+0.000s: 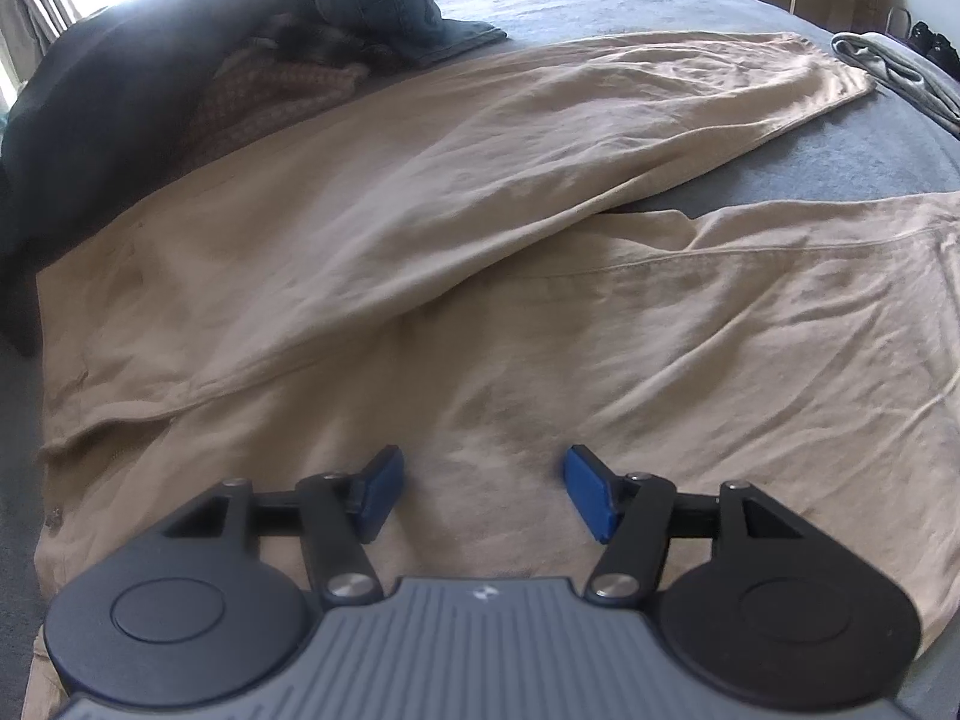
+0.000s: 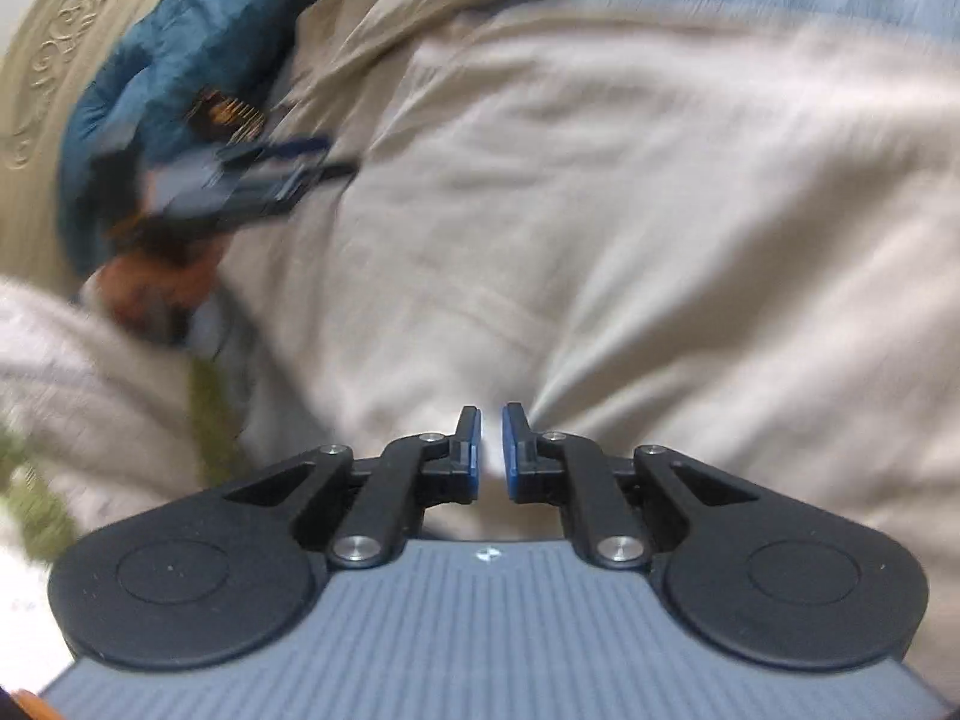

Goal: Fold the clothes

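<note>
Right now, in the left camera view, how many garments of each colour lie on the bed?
Tan trousers: 1
Grey garment: 1
Denim garment: 1
Dark garment: 1
Pinkish knit: 1
Total: 5

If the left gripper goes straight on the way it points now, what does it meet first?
Most likely the tan trousers spread on the bed: the left gripper, jaws open and empty, points down at the cloth. How far above it hangs is unclear.

No readable text, label or number appears anywhere in either wrist view.
</note>
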`<state>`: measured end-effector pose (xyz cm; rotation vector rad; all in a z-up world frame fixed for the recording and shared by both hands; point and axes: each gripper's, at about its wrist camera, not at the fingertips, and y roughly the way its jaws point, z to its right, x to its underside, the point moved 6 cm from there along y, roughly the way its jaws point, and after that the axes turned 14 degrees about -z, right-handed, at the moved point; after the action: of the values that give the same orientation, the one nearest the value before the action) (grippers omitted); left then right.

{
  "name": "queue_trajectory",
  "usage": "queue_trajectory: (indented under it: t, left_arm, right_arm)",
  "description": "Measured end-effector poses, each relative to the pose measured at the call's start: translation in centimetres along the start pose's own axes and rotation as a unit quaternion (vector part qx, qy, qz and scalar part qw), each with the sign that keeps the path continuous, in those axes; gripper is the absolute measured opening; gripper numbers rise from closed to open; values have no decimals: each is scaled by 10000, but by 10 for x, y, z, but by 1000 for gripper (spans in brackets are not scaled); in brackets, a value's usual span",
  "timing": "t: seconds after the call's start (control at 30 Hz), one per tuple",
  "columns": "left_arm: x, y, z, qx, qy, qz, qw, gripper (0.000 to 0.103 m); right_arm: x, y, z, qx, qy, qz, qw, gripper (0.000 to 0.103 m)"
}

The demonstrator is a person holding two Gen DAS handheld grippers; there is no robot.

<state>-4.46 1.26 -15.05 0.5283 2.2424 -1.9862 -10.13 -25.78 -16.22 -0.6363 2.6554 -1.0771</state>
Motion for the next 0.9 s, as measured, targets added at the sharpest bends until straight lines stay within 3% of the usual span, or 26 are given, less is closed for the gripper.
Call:
queue_trajectory:
  t: [0.07,0.13,0.37,0.47,0.53,0.63,0.73,0.8,0.9]
  left_arm:
    - [-1,-1,0,-26,-21,1,10000,62]
    - [-1,-2,0,-53,-41,5,10000,62]
    - [0,-5,-7,-136,-183,-11,9997,62]
    - [0,-5,-10,-132,-249,-41,9996,62]
    - [0,-5,-10,-131,-265,-52,9995,62]
    - [0,-6,-11,-146,-221,-22,9996,62]
    - [-1,-13,-13,-184,-220,61,9996,62]
    - [-3,-21,-18,-231,-236,151,9993,62]
    - [-1,-42,-32,-201,-333,215,9990,62]
  right_arm:
    - [12,6,-8,-101,-115,-308,9994,8]
    - [14,8,-14,-7,-247,-351,9991,9]
    - [12,-52,13,247,239,1079,9936,10]
    - [39,-75,48,719,929,1531,9812,11]
    - [65,-85,66,1061,1315,1595,9726,8]
    - [107,-104,80,1448,1611,1669,9619,8]
    - [136,-128,86,1711,2053,2037,9418,8]
    - [143,-135,90,1741,2166,2242,9341,11]
    - [137,-136,83,1574,2103,2461,9330,12]
